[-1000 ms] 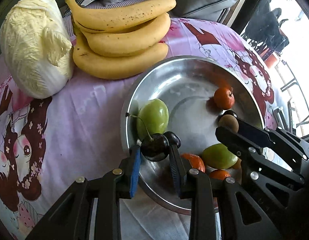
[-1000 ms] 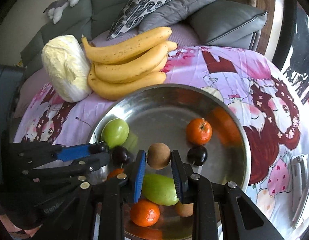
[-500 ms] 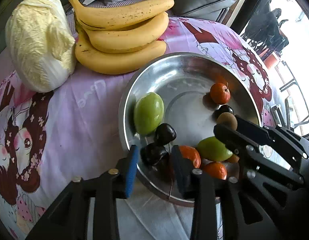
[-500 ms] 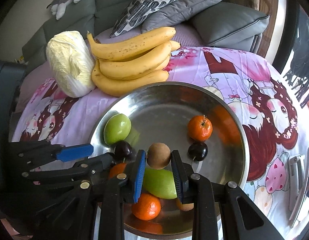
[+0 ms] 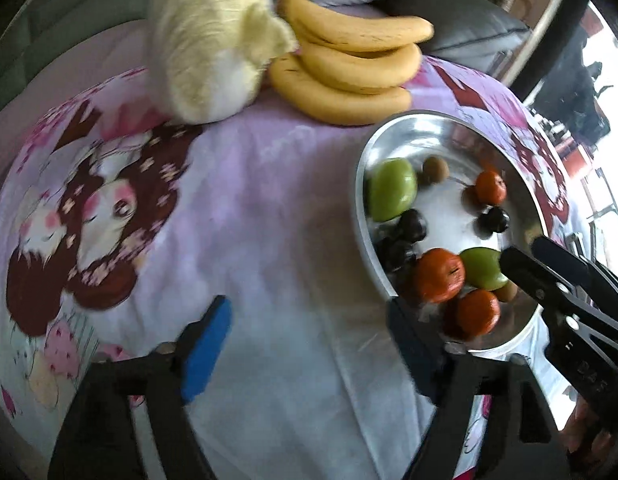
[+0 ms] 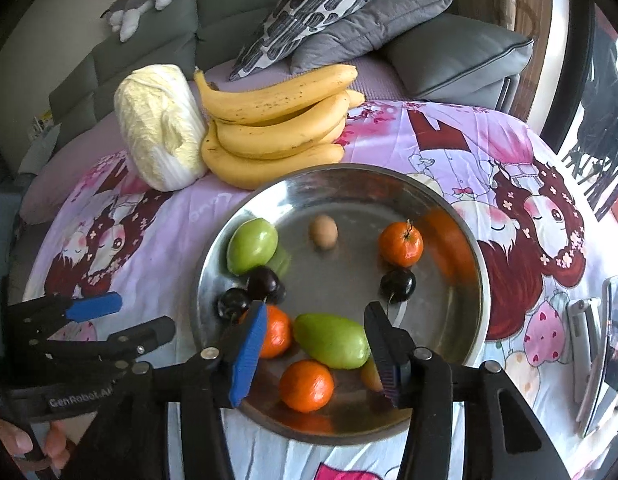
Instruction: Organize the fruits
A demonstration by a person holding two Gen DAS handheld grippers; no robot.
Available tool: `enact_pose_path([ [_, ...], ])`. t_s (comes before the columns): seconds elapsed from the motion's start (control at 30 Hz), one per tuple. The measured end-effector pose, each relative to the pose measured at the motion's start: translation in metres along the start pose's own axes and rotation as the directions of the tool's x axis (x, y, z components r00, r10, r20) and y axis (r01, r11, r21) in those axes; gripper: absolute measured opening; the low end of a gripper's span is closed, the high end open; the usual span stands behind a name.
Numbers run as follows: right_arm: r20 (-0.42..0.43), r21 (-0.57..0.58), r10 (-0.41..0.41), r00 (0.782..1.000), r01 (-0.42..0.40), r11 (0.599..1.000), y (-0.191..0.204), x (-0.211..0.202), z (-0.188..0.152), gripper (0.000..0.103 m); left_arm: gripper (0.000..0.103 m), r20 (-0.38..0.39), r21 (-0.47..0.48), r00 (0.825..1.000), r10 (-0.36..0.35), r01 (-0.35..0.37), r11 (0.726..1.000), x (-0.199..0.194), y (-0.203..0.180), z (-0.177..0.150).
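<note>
Right wrist view: a steel bowl [image 6: 461, 224] stands on the worktop, which is covered by a pink cartoon-print cloth [image 6: 489, 148]. The bowl is the landmark for all positions below.

Inside the bowl: a green fruit [image 6: 252, 246] at its left wall; two dark cherries [image 6: 265, 283] just below that fruit; a brown kiwi [image 6: 324, 231] lying alone near the centre; a tangerine [image 6: 401, 243] to the right, with a third cherry [image 6: 397, 285] just below it; at the near rim, a second green fruit [image 6: 332, 341] flanked by two more tangerines [image 6: 306, 385].

Beyond the bowl's far rim: a bunch of bananas [image 6: 277, 124] and, to its left, a cabbage [image 6: 159, 124], the two touching.

Right tool [image 6: 315, 354]: over the near rim, jaws opening, part-way apart, gripping nothing; the second green fruit shows in the gap below them.

Left tool [image 6: 129, 318]: left of the bowl, over the cloth; in the left wrist view its jaws [image 5: 305, 354] are opening, already wide, with only cloth between them. That view is blurred.

Behind the worktop: a grey sofa [image 6: 149, 36] with cushions [image 6: 373, 28].
</note>
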State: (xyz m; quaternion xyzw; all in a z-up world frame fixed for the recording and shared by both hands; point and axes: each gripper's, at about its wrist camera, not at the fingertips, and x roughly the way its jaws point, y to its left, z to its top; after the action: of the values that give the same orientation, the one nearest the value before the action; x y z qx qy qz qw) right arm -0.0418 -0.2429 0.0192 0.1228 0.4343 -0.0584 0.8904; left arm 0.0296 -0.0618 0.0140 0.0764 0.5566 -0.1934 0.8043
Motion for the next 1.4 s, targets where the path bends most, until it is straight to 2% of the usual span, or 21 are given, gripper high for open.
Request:
enact_pose_path([
  [0.07,0.002,-0.002,0.002,1.0,-0.002,1.0,0.004,-0.004,-0.005,0.064,0.095,0.012,-0.022,1.0,0.024,-0.024,0.999,-0.002,0.008,-0.005],
  [0.23,0.004,-0.009,-0.014,1.0,0.014,1.0,0.011,-0.01,-0.016,0.075,0.095,0.023,-0.053,0.994,0.108,-0.107,0.993,-0.003,0.021,-0.021],
  [0.3,0.002,-0.013,-0.022,1.0,0.022,1.0,0.014,-0.011,-0.021,0.081,0.095,0.04,-0.055,0.986,0.164,-0.161,0.985,-0.004,0.019,-0.026],
  [0.33,0.001,-0.014,-0.025,1.0,0.025,1.0,0.015,-0.012,-0.023,0.082,0.095,0.041,-0.059,0.978,0.204,-0.202,0.978,-0.005,0.02,-0.028],
  [0.4,-0.002,-0.013,-0.031,1.0,0.031,0.999,0.017,-0.013,-0.027,0.084,0.095,0.054,-0.06,0.969,0.242,-0.239,0.969,-0.008,0.021,-0.031],
  [0.67,-0.015,-0.017,-0.06,0.998,0.06,0.998,0.017,-0.013,-0.036,0.085,0.095,0.027,-0.092,0.97,0.241,-0.237,0.967,-0.009,0.023,-0.036],
  [0.87,-0.02,-0.018,-0.074,0.997,0.073,0.997,0.015,-0.012,-0.037,0.086,0.095,0.014,-0.068,0.962,0.274,-0.272,0.96,-0.007,0.015,-0.038],
  [1.4,-0.018,-0.019,-0.069,0.997,0.068,0.997,0.011,-0.009,-0.037,0.086,0.095,-0.009,-0.041,0.966,0.258,-0.259,0.965,-0.001,0.008,-0.036],
])
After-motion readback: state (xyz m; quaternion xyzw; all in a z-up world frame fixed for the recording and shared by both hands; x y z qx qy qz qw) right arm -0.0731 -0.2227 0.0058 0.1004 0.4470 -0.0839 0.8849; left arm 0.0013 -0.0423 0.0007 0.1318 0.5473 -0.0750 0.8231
